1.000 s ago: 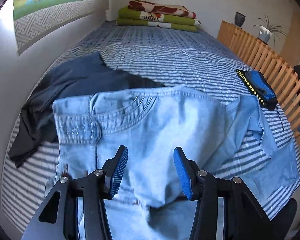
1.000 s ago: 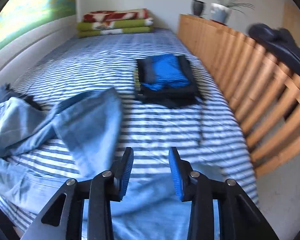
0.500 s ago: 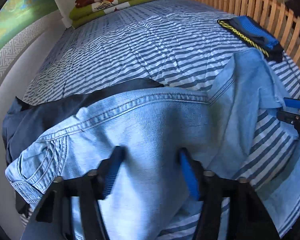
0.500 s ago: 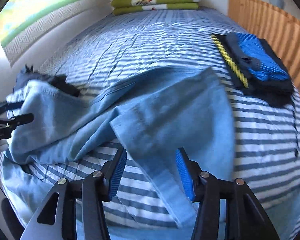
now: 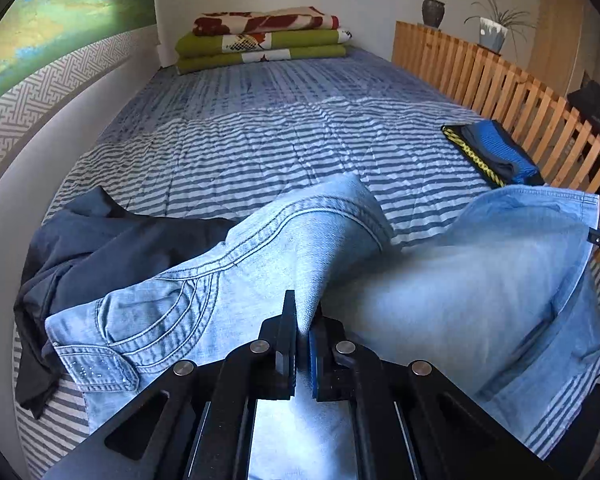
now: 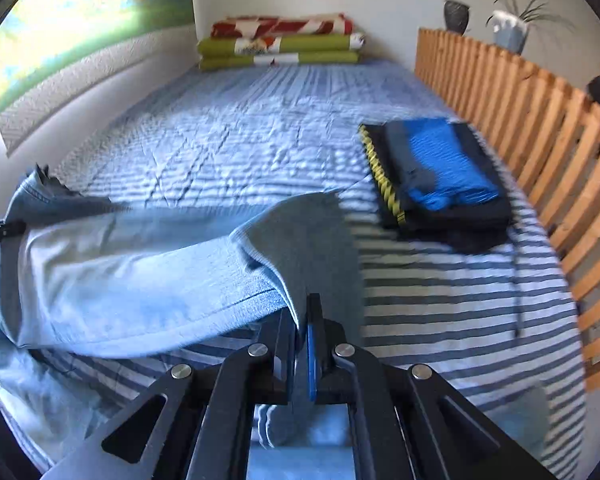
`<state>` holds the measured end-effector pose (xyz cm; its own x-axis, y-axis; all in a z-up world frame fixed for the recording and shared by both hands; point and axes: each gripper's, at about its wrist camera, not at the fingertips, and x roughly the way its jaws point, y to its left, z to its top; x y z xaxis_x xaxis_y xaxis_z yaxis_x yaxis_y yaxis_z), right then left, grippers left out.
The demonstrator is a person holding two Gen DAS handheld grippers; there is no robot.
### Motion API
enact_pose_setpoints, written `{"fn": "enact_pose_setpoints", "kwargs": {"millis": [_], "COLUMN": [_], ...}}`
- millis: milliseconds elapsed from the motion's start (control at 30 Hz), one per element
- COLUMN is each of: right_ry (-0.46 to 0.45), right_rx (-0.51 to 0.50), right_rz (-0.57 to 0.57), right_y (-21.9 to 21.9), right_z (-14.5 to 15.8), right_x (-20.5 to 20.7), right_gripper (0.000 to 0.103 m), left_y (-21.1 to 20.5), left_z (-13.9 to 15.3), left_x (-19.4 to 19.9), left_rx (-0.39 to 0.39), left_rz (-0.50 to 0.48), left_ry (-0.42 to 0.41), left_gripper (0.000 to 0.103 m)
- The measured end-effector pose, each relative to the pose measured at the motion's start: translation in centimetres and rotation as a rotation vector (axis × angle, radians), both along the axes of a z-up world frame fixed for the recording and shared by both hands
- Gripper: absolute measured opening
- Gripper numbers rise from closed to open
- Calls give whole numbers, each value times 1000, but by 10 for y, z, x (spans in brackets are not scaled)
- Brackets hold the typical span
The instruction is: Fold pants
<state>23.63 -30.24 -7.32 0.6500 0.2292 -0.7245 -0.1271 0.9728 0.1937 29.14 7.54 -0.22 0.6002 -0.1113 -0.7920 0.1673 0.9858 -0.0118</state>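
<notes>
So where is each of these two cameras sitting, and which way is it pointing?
Left wrist view: rides on the left tongs, looking along them up the striped bed; they pinch the light blue denim jeans near the waistband.
Right wrist view: rides on the right tongs, facing likewise, pinching a jeans leg.
Shared: jeans, bed, the folded blue-and-black garment, the stacked green and red blankets, the wooden slatted rail.

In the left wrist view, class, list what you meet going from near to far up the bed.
Left tool → light blue jeans → bare striped bedspread → stacked folded blankets at the far wall.
</notes>
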Motion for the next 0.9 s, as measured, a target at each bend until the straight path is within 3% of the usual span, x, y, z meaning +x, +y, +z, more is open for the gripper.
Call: {"fn": "enact_pose_setpoints", "kwargs": {"millis": [100, 167, 233, 300, 367, 433, 500, 600, 667, 733, 900], "right_ry": [-70, -89, -22, 25, 60, 92, 100, 124, 170, 210, 194], "right_rx": [-31, -75, -123, -185, -176, -150, -154, -72, -1, 62, 60], "right_rz": [23, 31, 91, 116, 97, 57, -3, -59, -46, -22, 28], "right_y": [-16, -14, -9, -6, -15, -28, -40, -52, -55, -51, -23], "right_z": [32, 39, 31, 14, 0, -11, -19, -25, -31, -40, -46], "right_x": [-29, -43, -51, -54, -54, -52, -48, -38, -31, -21, -8], "right_gripper": [4, 4, 15, 19, 16, 2, 2, 3, 12, 47, 48], "left_y": [-1, -11, -14, -4, 23, 57, 96, 157, 188, 208, 225], "left_z": [16, 8, -1, -3, 4, 9, 9, 2, -11, -25, -57], "left_x": [-16, -21, -27, -39, -52, -63, -74, -74, -61, -45, -6], "left_rx": [-65, -39, -5, -58, -125, -151, -136, -133, -135, -119, -215], "left_rz": [-50, -106, -100, -80, -16, 72, 186, 356, 403, 443, 454], "left_ry": [8, 69, 112, 118, 89, 59, 27, 14, 42, 60, 93], "left_gripper": [5, 10, 13, 20, 26, 39, 50, 60, 69, 69, 74]}}
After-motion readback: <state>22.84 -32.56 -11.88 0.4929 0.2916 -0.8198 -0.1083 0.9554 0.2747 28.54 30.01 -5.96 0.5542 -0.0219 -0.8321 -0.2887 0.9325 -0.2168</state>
